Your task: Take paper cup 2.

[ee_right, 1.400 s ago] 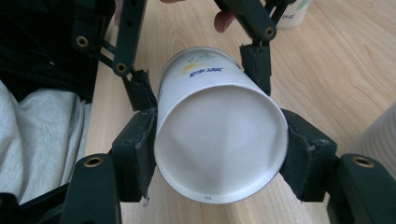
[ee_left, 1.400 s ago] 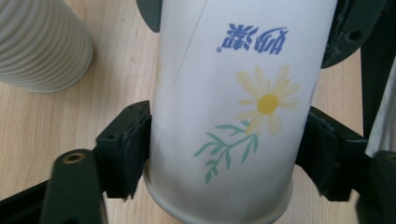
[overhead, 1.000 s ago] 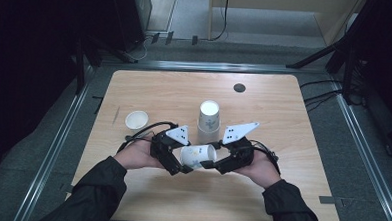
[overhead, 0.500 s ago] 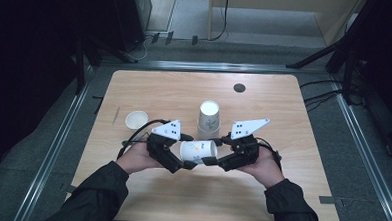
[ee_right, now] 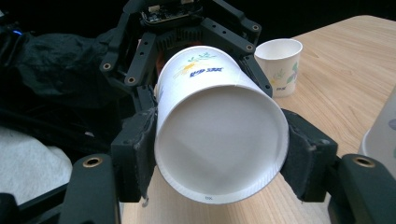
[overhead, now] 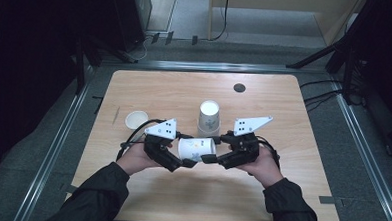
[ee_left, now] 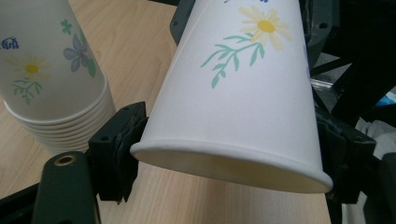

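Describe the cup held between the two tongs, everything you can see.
The cup is white paper with a rolled rim, printed with a yellow daisy, green sprigs and blue lettering. It lies on its side above the table, in front of the stack. The left tongs, whose jaws have just been closing, press on it at the rim end; the right tongs clamp the base end. It looks undented; its inside isn't visible.

A lab-like recording room: a bare wooden table (overhead: 280, 194) on grey carpet (overhead: 372, 163), ringed by metal floor rails (overhead: 47, 154), trailing cables (overhead: 319, 96) and dark stands (overhead: 336, 51).
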The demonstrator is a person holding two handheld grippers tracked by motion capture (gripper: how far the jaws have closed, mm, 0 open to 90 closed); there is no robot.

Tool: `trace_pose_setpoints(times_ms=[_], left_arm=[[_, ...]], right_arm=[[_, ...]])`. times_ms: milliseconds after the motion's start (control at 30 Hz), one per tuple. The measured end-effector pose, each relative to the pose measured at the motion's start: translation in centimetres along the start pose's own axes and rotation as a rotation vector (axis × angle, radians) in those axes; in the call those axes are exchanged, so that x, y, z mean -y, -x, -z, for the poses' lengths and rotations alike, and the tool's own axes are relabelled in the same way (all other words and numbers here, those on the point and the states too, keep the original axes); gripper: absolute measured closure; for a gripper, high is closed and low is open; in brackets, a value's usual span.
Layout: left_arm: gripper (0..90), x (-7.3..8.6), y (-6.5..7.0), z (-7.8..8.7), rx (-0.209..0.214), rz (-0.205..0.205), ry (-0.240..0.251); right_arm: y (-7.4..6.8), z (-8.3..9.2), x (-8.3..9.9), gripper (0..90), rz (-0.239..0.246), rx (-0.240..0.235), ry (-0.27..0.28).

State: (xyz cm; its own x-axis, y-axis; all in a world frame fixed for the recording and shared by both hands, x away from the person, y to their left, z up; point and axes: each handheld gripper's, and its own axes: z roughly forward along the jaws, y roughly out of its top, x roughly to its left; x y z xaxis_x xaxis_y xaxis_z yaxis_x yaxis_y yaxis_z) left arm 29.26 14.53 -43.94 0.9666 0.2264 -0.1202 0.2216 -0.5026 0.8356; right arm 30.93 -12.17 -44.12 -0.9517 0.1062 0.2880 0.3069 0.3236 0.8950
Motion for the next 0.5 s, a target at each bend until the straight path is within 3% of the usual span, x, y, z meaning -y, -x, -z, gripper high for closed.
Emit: trace_pose_setpoints(times_ms=[133,200,333,500], left_arm=[[22.7,-0.1,0.0,0.0,-0.002,-0.012,-0.029],[22.8,-0.1,-0.1,0.1,-0.016,-0.016,-0.044],[23.0,-0.2,-0.6,0.9,-0.025,-0.012,-0.069],[23.0,-0.6,-1.2,1.1,-0.011,-0.011,-0.16]], right_arm=[[0.0,-0.1,0.1,32.1,0.017,0.0,-0.017],[-0.1,-0.2,0.2,25.7,0.028,0.012,-0.041],[-0.1,-0.3,0.3,23.8,0.047,0.056,-0.082],[-0.3,-0.6,0.5,25.3,0.089,0.109,-0.132]])
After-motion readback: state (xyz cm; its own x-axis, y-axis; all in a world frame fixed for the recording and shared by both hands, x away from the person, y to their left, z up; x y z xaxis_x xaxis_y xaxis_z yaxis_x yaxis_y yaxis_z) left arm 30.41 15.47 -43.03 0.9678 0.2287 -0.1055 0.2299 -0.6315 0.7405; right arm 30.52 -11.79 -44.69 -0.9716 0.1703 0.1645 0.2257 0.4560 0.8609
